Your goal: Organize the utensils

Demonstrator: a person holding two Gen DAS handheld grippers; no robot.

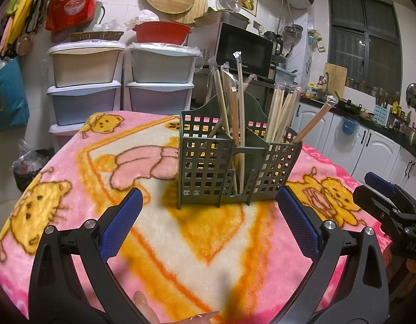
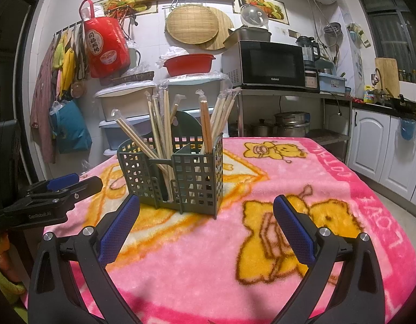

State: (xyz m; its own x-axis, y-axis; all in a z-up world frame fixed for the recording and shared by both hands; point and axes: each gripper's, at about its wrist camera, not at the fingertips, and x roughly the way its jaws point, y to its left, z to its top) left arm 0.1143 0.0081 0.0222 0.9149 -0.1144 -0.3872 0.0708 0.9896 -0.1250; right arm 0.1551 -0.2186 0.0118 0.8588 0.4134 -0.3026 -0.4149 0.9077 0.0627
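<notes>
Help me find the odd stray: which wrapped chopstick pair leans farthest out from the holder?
The brownish pair in the holder, tilting steeply outward alone; the others stand nearly upright in clusters.

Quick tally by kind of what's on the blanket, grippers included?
Caddy: 1, green, with several compartments.
Wrapped chopsticks: exact count unclear, all standing in the caddy.
Grippers: 2, left gripper and right gripper, both open and empty.
Total: 3, plus the chopsticks.

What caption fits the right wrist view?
Open right gripper facing dark green slotted plastic caddy of wrapped wooden chopsticks on pink cartoon blanket.
</notes>
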